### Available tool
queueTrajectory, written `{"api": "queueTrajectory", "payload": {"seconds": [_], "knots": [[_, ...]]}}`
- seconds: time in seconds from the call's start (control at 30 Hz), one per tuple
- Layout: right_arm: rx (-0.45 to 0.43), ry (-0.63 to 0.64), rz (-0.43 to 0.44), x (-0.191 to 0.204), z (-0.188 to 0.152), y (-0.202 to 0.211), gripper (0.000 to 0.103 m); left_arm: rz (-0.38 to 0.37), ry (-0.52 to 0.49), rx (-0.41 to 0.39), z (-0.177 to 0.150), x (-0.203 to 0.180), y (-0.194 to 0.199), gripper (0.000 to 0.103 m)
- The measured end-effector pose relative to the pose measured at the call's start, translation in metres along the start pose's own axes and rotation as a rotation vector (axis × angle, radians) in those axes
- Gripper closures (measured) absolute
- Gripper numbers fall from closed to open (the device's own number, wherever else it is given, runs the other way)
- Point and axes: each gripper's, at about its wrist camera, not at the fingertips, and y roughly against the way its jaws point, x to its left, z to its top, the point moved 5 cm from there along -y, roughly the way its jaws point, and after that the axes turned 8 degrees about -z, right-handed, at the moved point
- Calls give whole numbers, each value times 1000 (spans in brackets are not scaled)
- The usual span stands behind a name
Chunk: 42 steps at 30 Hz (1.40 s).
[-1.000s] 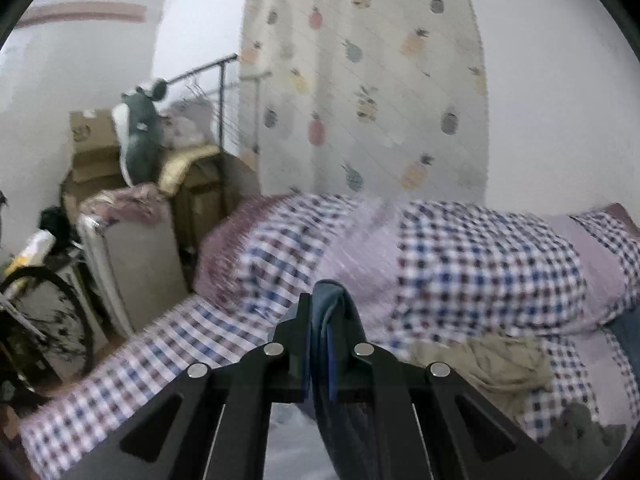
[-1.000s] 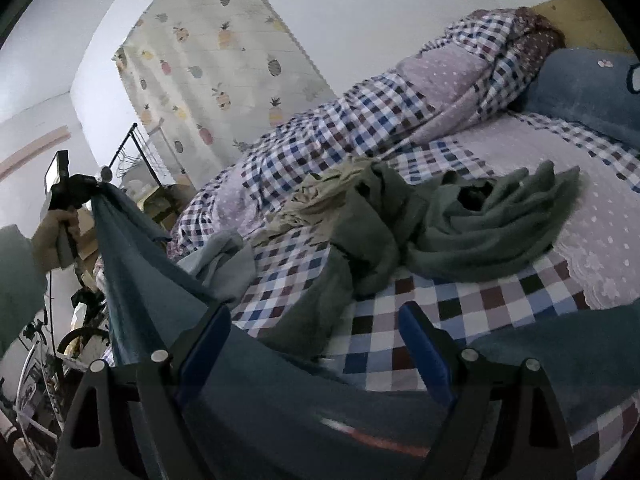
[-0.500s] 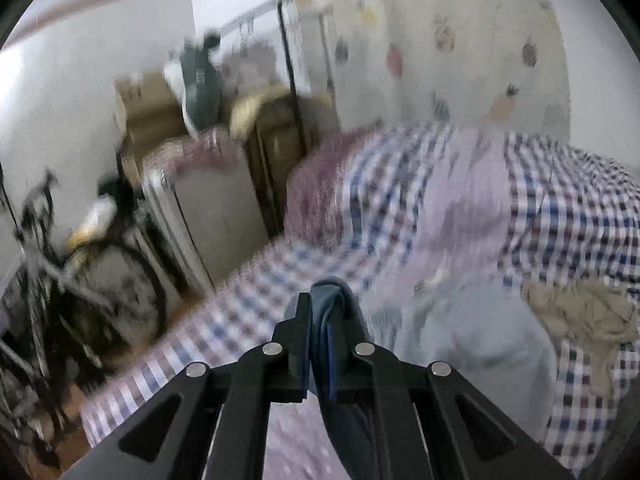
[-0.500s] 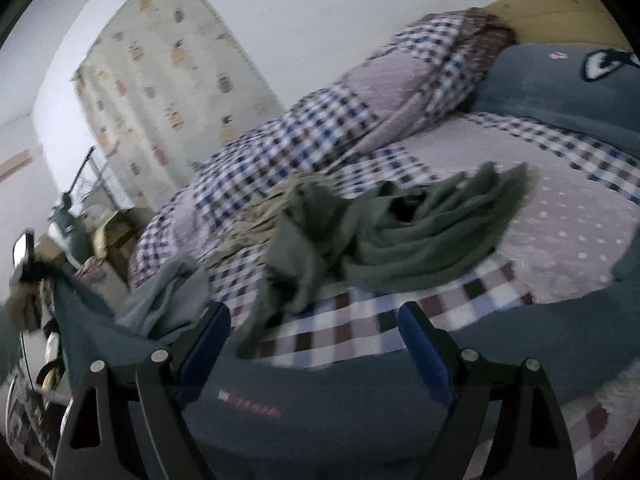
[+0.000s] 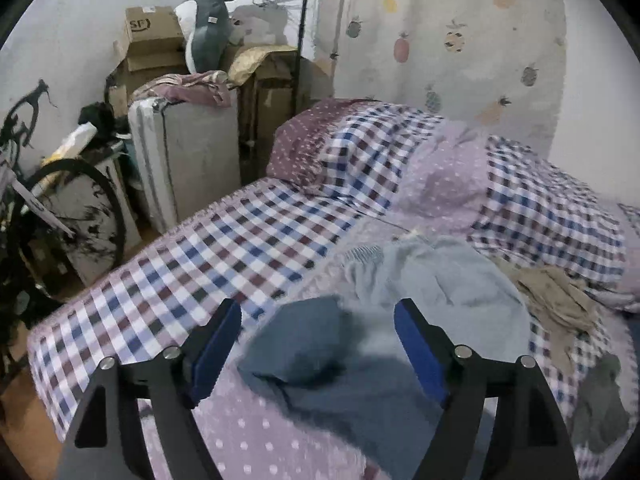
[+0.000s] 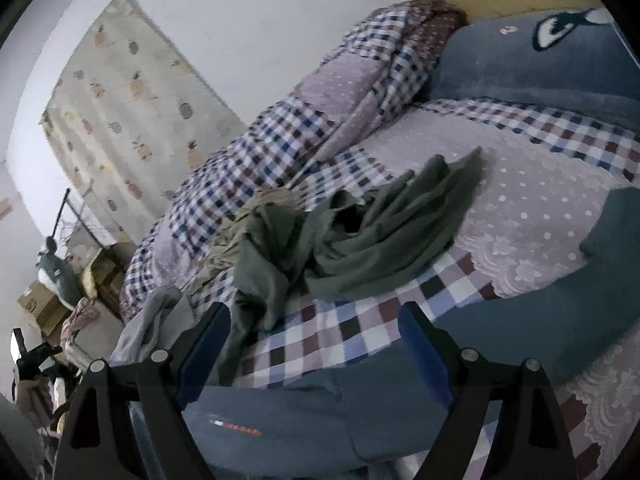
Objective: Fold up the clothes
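Lying flat on the bed (image 5: 208,264), blue garment (image 5: 312,344) beneath 2 grippers, left gripper (image 5: 318,342) and right gripper (image 6: 316,344), jaws spread, empty.

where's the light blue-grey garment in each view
Left wrist: light blue-grey garment lies centre right on the bed, just beyond the dark blue garment.
Right wrist: it is crumpled at lower left, beside the olive green garment.
Shared landmark: the pineapple-print curtain behind the bed.

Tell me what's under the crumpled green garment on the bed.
The green garment lies on the checked and dotted bedspread, and its left end overlaps a beige garment. Whatever else sits beneath its folds is covered and cannot be seen.
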Motion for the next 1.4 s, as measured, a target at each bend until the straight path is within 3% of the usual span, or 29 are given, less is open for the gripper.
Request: {"api": "queueTrajectory", "payload": {"seconds": [0.13,0.27,0.47,0.6,0.8,0.93,1.1,1.2,1.27,1.33,1.37,1.4], "knots": [[-17,70,50,17,-2,11,14,-63,-16,-8,-32,-3,40,20],[-54,130,57,23,0,23,14,-100,-114,2,-66,-21,80,20],[-75,50,7,-11,15,34,14,-209,-294,63,-114,-76,119,20],[-60,-39,-13,-35,22,33,14,-338,-325,138,-138,-129,113,20],[-35,-67,-1,-39,21,27,14,-496,-416,226,-185,-245,77,20],[-28,-43,6,-27,18,22,14,-508,-500,265,-215,-314,41,20],[1,-24,6,-19,12,12,14,-517,-747,263,-256,-381,20,20],[4,-5,4,-15,10,10,14,-516,-815,271,-272,-396,14,20],[9,-3,2,-15,9,9,14,-531,-808,288,-276,-398,11,21],[14,-1,1,-14,8,7,14,-552,-804,296,-279,-397,8,29],[17,0,0,-14,8,7,14,-558,-811,309,-283,-396,7,46],[20,1,-2,-14,7,6,14,-563,-820,323,-287,-395,6,69]]}}
